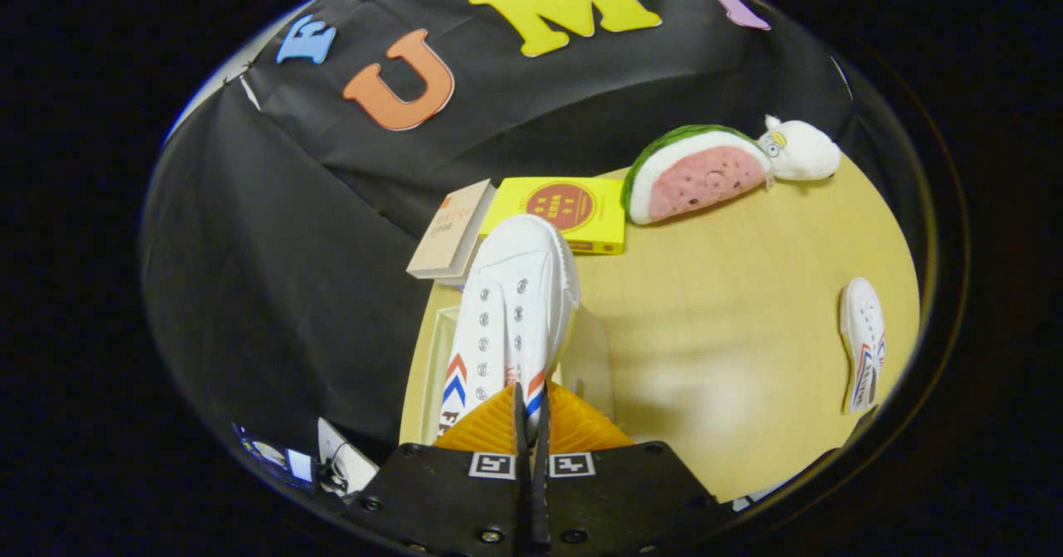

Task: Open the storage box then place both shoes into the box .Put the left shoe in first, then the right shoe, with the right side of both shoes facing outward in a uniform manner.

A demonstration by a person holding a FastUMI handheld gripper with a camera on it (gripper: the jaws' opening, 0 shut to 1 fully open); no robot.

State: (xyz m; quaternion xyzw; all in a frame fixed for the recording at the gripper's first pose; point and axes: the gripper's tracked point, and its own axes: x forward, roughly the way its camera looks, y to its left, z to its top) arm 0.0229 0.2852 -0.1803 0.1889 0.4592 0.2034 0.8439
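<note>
My gripper (pixel 531 399) is shut on a white canvas shoe (pixel 519 291) with red and blue chevrons, both fingers pinching it near its heel end. The toe points away from me. Under the shoe lies the clear storage box (pixel 436 366), whose pale transparent walls show on either side of the shoe near the table's left edge. Whether the shoe touches the box I cannot tell. The second white shoe (pixel 864 341) lies on its own, far to the right on the wooden table (pixel 731 333).
Beyond the held shoe's toe lie a yellow book (pixel 573 208) and a beige book (pixel 453 229). A watermelon plush (pixel 698 175) and a white plush toy (pixel 801 150) sit at the table's far side. Black cloth drops away left of the table.
</note>
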